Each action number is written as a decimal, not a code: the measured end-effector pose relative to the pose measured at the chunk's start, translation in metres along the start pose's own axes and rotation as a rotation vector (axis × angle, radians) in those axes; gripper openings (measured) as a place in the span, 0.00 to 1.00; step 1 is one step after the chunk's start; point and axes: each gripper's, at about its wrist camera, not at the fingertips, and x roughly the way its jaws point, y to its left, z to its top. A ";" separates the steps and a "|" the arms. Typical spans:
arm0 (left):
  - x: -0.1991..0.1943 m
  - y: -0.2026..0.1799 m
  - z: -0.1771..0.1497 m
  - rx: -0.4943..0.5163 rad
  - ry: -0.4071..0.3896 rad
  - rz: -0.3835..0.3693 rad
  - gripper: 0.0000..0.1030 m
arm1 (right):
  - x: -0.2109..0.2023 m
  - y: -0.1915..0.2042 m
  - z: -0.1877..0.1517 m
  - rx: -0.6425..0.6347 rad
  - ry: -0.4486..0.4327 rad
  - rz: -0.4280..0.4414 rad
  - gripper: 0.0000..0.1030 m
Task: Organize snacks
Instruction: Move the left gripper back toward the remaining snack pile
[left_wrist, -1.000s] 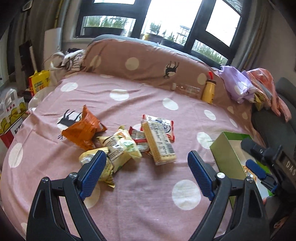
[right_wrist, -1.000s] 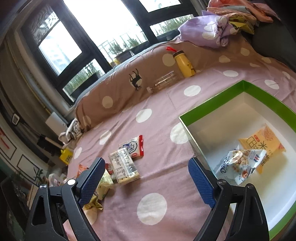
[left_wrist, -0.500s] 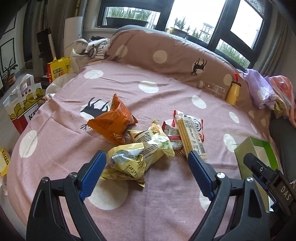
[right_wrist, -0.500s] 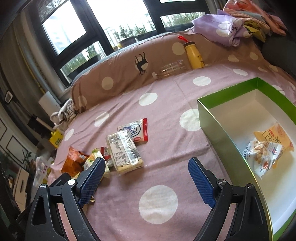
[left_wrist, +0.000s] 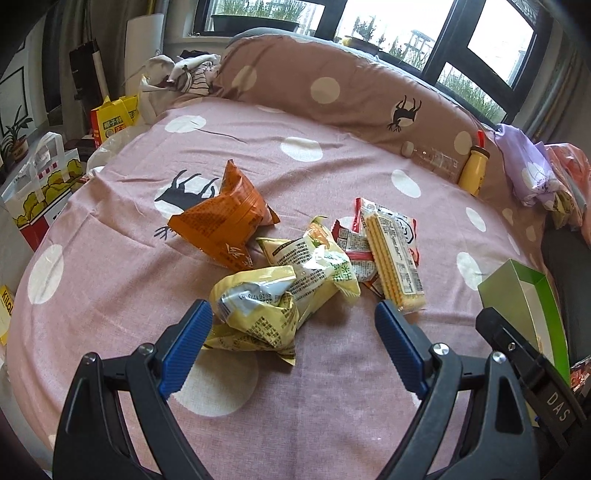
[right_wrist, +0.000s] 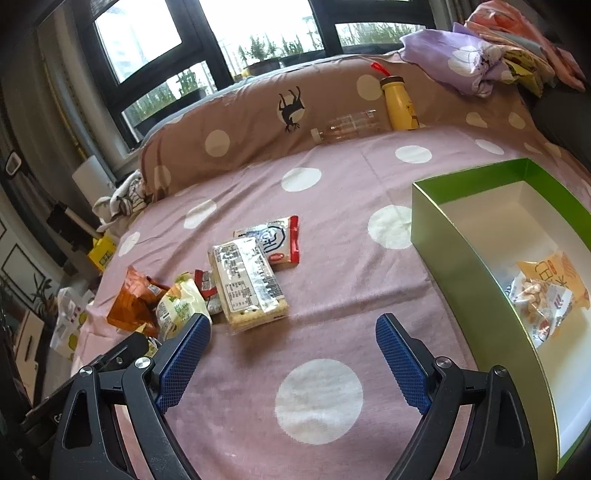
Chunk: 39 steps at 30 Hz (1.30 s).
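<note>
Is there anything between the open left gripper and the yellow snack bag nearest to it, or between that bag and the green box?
Nothing visible blocks the left gripper: the yellow snack bag lies just ahead of its open jaws on the bedspread. Toward the green box, only the cracker pack lies partly on that side; lifting over it looks easy.

Pink dotted bed (left_wrist: 110, 295); snack packets (left_wrist: 295, 266); green box (right_wrist: 461, 229); bottles (right_wrist: 399, 103)

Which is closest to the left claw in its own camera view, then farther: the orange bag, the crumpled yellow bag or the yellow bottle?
1. Crumpled yellow bag, right at the left claw, near its left finger.
2. Orange bag, farther up, left of middle.
3. Yellow bottle, far right, against the brown pillow.
</note>
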 end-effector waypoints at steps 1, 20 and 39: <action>0.000 0.000 0.000 0.001 0.002 0.001 0.87 | 0.001 0.000 0.000 -0.001 0.003 0.002 0.89; 0.005 0.010 0.001 -0.023 0.023 0.024 0.86 | 0.013 0.011 -0.008 -0.032 0.041 -0.027 0.89; -0.001 0.043 0.019 -0.147 -0.002 0.036 0.84 | 0.003 0.039 0.046 -0.079 0.107 0.042 0.89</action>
